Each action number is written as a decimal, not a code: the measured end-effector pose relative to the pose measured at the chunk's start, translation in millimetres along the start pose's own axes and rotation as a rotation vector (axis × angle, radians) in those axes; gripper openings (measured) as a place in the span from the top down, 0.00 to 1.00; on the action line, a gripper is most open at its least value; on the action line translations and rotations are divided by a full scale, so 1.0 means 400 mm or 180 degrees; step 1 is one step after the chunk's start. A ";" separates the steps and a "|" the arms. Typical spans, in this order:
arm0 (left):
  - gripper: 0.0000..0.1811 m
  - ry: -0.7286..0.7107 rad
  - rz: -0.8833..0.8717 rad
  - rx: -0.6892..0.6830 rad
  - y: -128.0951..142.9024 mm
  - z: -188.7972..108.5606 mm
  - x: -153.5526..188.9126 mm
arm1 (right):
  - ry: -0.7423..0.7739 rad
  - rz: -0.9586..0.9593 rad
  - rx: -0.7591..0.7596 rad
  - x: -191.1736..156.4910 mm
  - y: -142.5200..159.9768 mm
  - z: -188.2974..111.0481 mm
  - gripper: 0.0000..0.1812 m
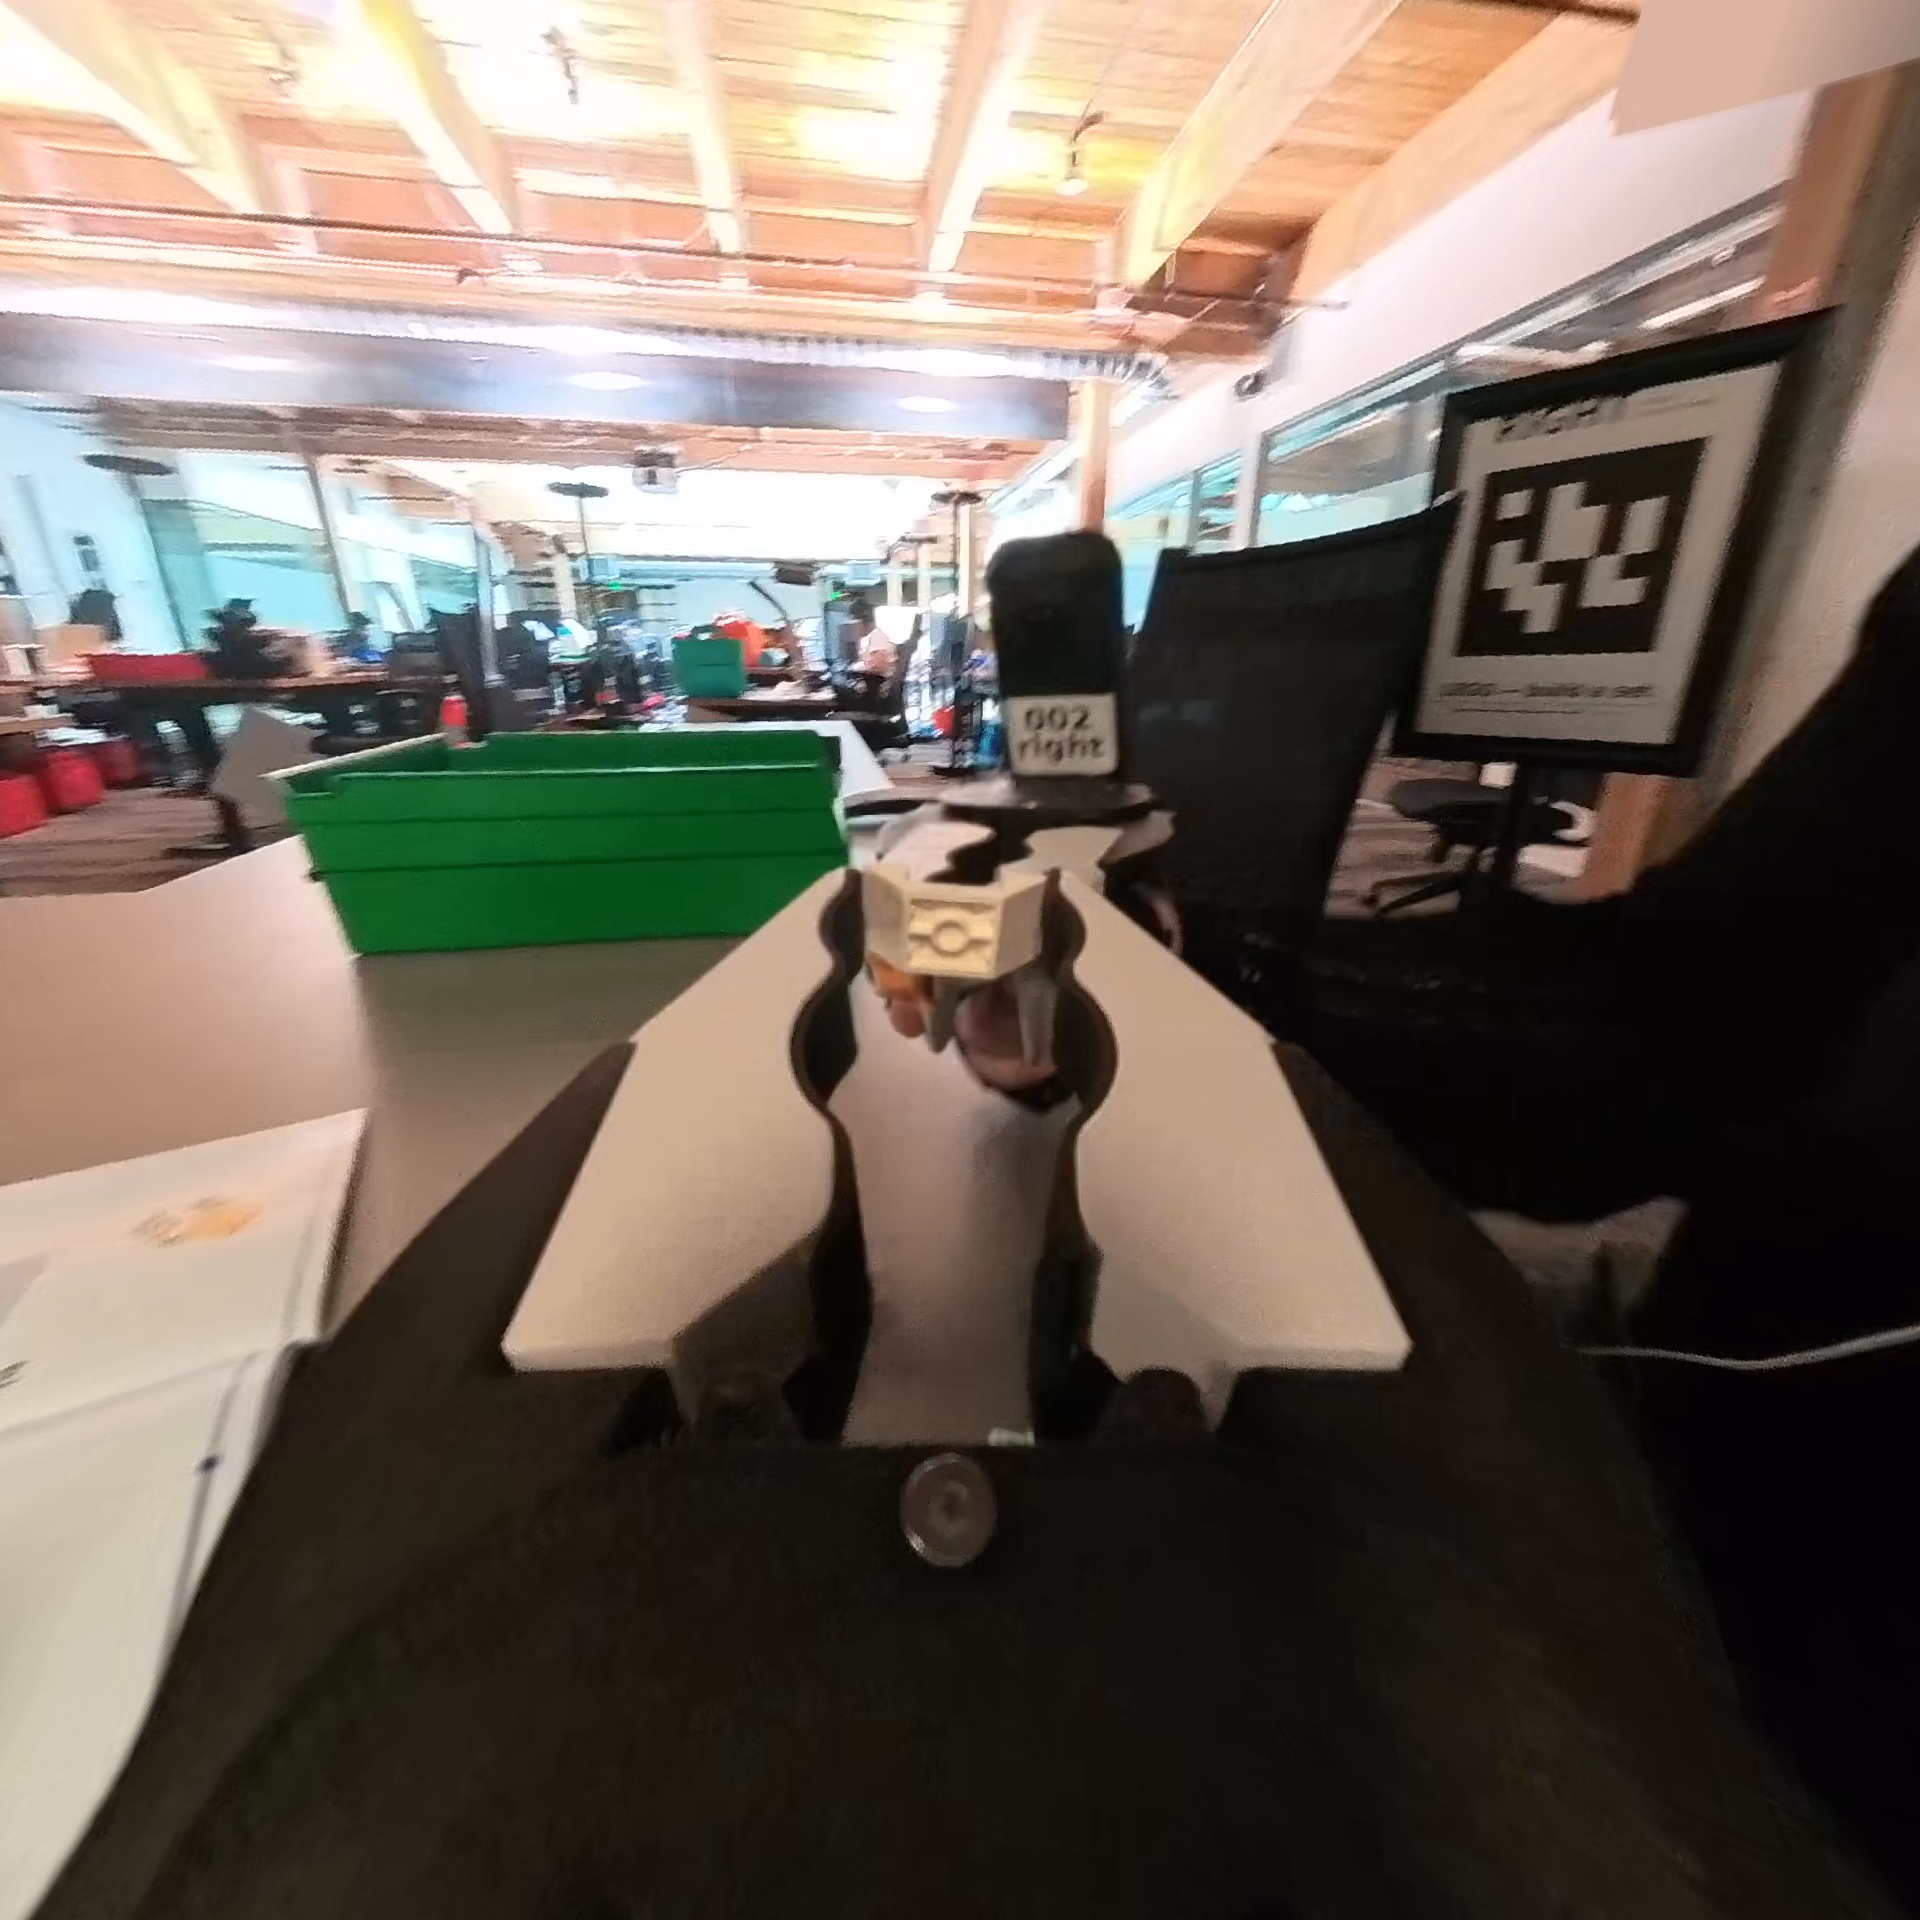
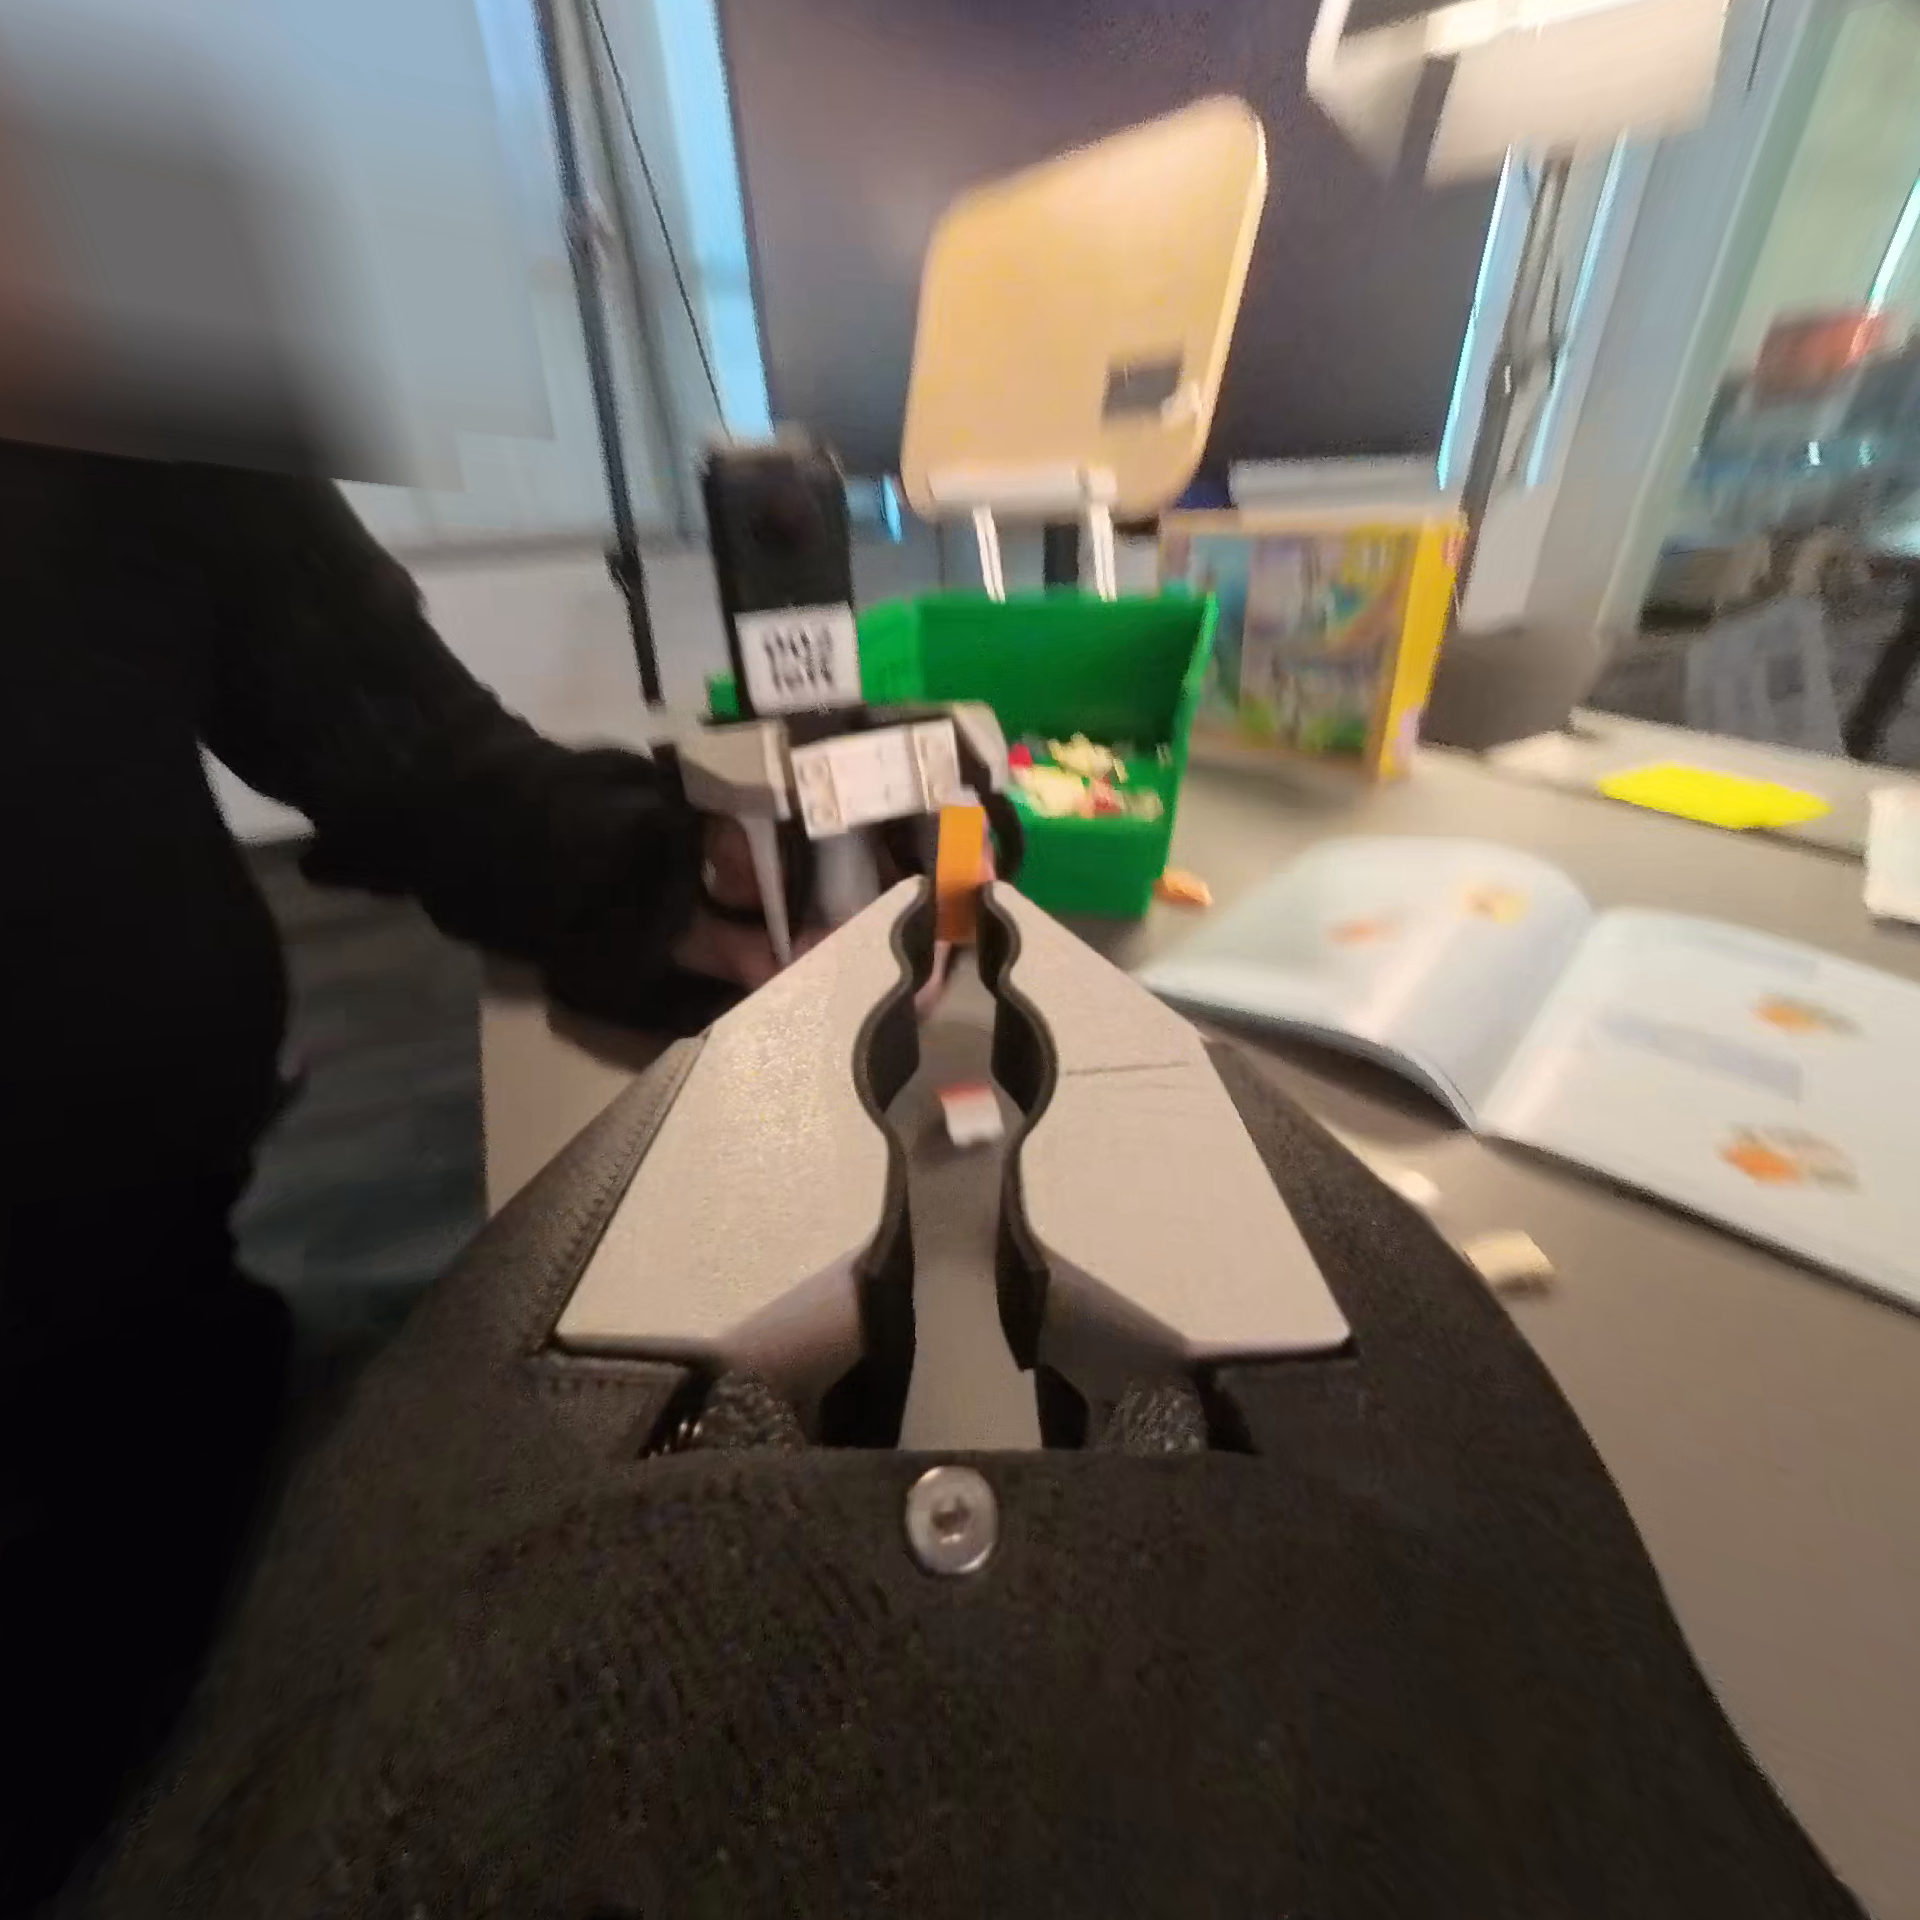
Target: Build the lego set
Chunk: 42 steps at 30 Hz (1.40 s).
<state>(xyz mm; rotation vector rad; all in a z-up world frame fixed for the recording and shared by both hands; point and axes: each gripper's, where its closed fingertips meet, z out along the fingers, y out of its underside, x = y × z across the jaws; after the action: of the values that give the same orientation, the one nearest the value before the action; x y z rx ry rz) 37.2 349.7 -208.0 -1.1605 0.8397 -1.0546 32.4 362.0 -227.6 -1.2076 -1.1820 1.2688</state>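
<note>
My left gripper (image 1: pixel 951 914) is shut on a white lego piece (image 1: pixel 951 930) and holds it above the table. In the right wrist view the left gripper (image 2: pixel 868 795) faces me with the white piece (image 2: pixel 873 790) across its tips. My right gripper (image 2: pixel 951 920) is shut on a small orange piece (image 2: pixel 958 873), held upright just below the white piece, touching or nearly touching it. In the left wrist view the right gripper (image 1: pixel 1023 842) sits right behind the white piece, and the orange piece (image 1: pixel 899 997) peeks out under it.
A green bin (image 2: pixel 1070 665) with several loose bricks stands behind on the grey table (image 2: pixel 1662 1455); it also shows in the left wrist view (image 1: pixel 561 852). An open instruction booklet (image 2: pixel 1558 997), the lego box (image 2: pixel 1309 644) and loose pieces (image 2: pixel 966 1112) (image 2: pixel 1507 1257) lie nearby. A black chair (image 1: pixel 1268 707) stands beyond. The grippers are tip to tip, or close to it.
</note>
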 end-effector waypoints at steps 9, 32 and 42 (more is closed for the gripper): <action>0.82 0.0221 -0.0545 0.0528 -0.056 -0.022 0.002 | -0.0269 0.0008 0.0746 -0.052 -0.059 0.039 0.97; 0.82 0.0573 -0.0743 0.0656 -0.067 -0.030 0.017 | -0.0070 -0.0021 0.0801 -0.048 -0.060 0.069 0.97; 0.82 0.0445 -0.0625 0.0497 -0.053 -0.031 -0.004 | 0.0105 0.0010 0.0714 -0.029 -0.052 0.076 0.97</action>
<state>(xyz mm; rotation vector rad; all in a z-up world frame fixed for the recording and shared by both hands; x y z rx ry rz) 20.9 346.1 -189.9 -1.0612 0.7472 -1.3516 2.8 350.6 -205.6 -1.0611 -0.9852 1.3401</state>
